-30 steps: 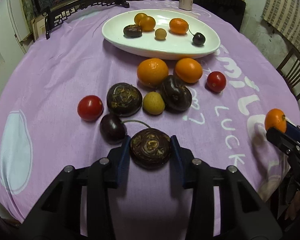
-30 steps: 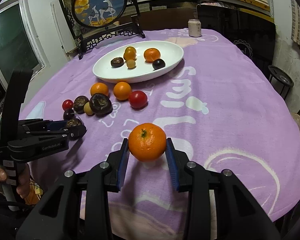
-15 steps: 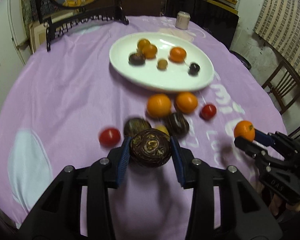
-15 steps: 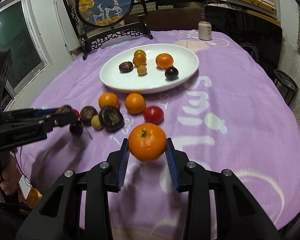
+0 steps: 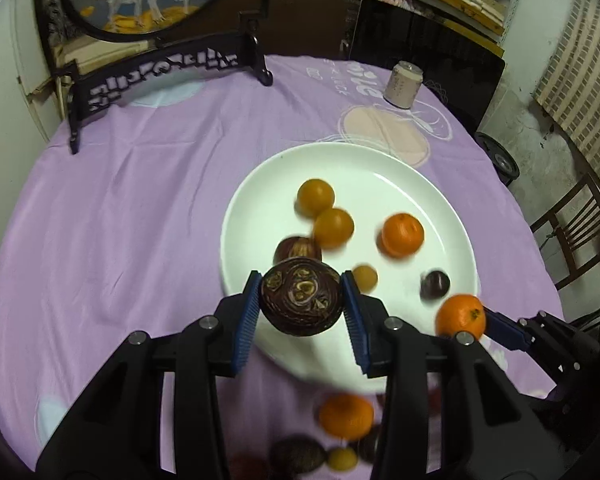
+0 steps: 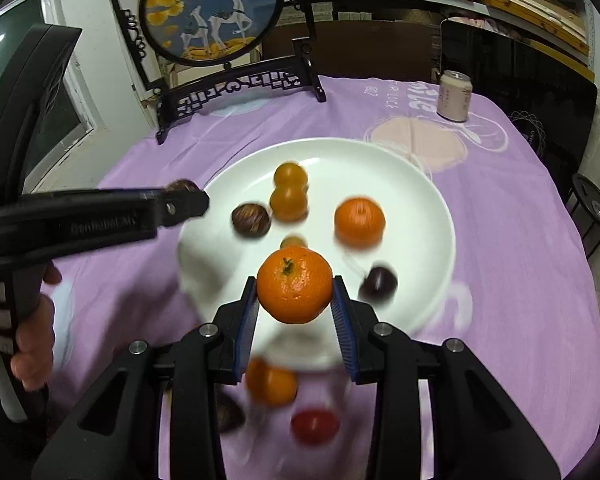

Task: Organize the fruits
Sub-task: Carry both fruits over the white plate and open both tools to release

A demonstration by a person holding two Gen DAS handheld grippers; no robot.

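A dark-brown, round, pattern-skinned fruit (image 5: 300,303) is clamped in the left gripper (image 5: 301,314) over the near rim of the white oval ceramic plate (image 5: 432,196); a glossy orange mandarin (image 6: 295,285) is pinched in the right gripper (image 6: 296,314), likewise over the plate. Both should be lowered onto bare glaze (approx. clear of fruit already there) & released gently, since round fruit will likely roll.

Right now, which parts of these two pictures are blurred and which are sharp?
Left wrist view: the dark brown fruit in the left gripper is sharp; the fruit on the white plate is smeared. Right wrist view: the held orange is crisp in the right gripper, the plate's near rim and loose fruit below blurred.
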